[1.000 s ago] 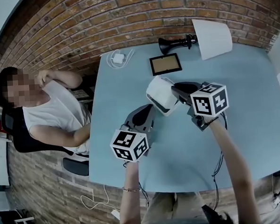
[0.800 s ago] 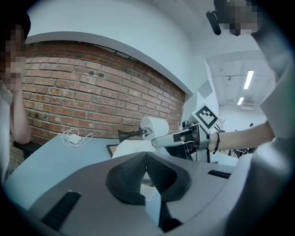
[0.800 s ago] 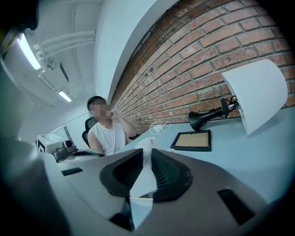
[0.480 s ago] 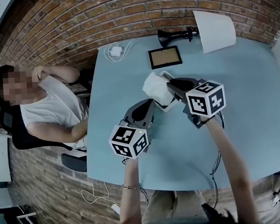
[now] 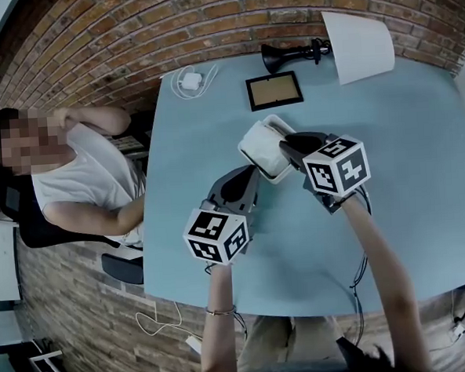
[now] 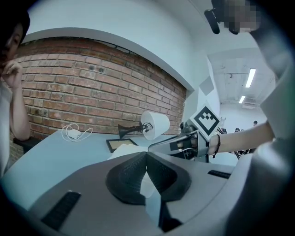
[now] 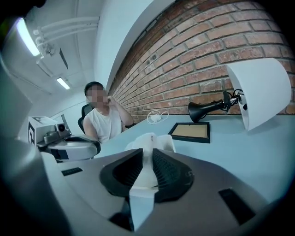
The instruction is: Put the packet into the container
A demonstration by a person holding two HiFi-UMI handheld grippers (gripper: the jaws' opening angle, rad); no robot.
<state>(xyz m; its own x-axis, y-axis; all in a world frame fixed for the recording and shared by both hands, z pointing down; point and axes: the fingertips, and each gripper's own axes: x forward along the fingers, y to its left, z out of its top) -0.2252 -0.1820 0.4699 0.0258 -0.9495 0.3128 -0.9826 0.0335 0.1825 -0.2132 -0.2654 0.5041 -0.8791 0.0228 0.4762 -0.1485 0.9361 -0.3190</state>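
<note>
A white packet (image 5: 257,145) is pinched at its near end by my right gripper (image 5: 287,148), which is shut on it. The packet hangs over the open white container (image 5: 277,126) in the middle of the blue table (image 5: 405,178), its far end low inside the rim. In the right gripper view the packet (image 7: 148,159) runs up between the dark pads, with the container (image 7: 169,142) just beyond. My left gripper (image 5: 244,182) hovers close to the container's near left side, its jaws (image 6: 146,159) shut with nothing between them.
A black picture frame (image 5: 274,90) lies behind the container. A tipped black lamp (image 5: 287,55) with a white shade (image 5: 357,46) is at the far edge, a white charger and cable (image 5: 189,80) at the far left. A person (image 5: 67,179) sits at the table's left.
My right gripper has carried the packet a little left and down, so it now sits lower over the container. The left gripper has stayed beside the container.
</note>
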